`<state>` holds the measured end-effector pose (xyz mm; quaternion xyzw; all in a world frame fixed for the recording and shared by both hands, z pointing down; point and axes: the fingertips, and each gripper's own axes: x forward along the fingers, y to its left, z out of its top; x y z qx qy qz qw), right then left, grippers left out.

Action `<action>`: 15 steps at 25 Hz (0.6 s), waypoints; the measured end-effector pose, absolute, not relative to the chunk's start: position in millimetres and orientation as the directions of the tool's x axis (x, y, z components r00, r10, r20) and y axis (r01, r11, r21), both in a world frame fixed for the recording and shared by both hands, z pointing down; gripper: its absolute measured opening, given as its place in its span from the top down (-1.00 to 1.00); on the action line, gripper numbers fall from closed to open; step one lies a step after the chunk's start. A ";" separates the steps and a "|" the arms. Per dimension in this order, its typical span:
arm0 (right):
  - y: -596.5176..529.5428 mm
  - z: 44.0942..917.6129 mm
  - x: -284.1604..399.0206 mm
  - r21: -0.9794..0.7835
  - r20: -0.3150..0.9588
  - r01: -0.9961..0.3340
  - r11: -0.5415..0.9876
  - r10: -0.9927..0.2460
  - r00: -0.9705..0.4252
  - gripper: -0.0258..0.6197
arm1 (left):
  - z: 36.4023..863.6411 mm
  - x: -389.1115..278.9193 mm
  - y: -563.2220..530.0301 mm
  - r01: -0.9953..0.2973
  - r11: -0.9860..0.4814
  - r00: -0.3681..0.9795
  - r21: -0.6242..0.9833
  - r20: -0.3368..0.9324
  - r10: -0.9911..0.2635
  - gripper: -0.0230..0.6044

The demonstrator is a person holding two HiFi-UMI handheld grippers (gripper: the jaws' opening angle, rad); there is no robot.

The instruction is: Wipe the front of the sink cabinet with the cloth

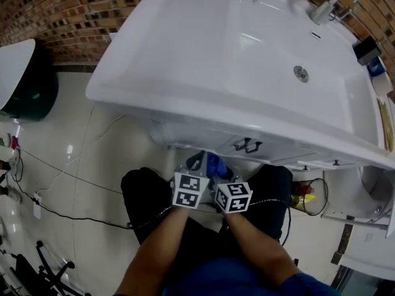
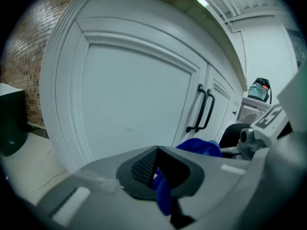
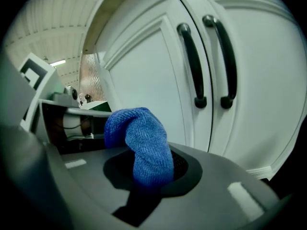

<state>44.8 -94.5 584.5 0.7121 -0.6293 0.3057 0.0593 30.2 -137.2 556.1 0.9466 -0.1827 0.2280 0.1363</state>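
The white sink cabinet stands under a wide white basin; its two doors carry black handles. A blue cloth is bunched between both grippers, just in front of the cabinet doors. My left gripper is shut on one end of the cloth, facing the left door panel. My right gripper is shut on the other end, where the cloth bulges up out of the jaws, close to the pair of handles. The cloth is a little short of the door in both gripper views.
A dark bin stands at the left by the brick wall. Black cables run over the tiled floor. A wire basket sits at the right of the cabinet. The basin's rim overhangs the doors.
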 end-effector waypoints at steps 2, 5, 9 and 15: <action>-81.5 566.8 45.8 -0.292 0.483 -0.935 -0.204 -0.875 0.040 0.67 | 541.8 30.6 -128.0 -0.384 -0.910 0.853 0.159 0.438 -0.284 0.93; -70.5 526.1 60.5 -0.269 0.401 -0.939 -0.216 -0.911 0.095 0.67 | 514.1 33.6 -116.1 -0.348 -0.929 0.893 0.122 0.344 -0.290 0.93; -65.9 456.5 78.9 -0.237 0.251 -0.946 -0.220 -0.955 0.160 0.67 | 483.5 34.2 -101.1 -0.323 -0.946 0.924 0.042 0.230 -0.305 0.93; -75.0 380.1 106.8 -0.192 0.091 -0.947 -0.258 -0.965 0.244 0.67 | 478.6 37.4 -102.3 -0.334 -0.942 0.917 -0.022 0.225 -0.330 0.93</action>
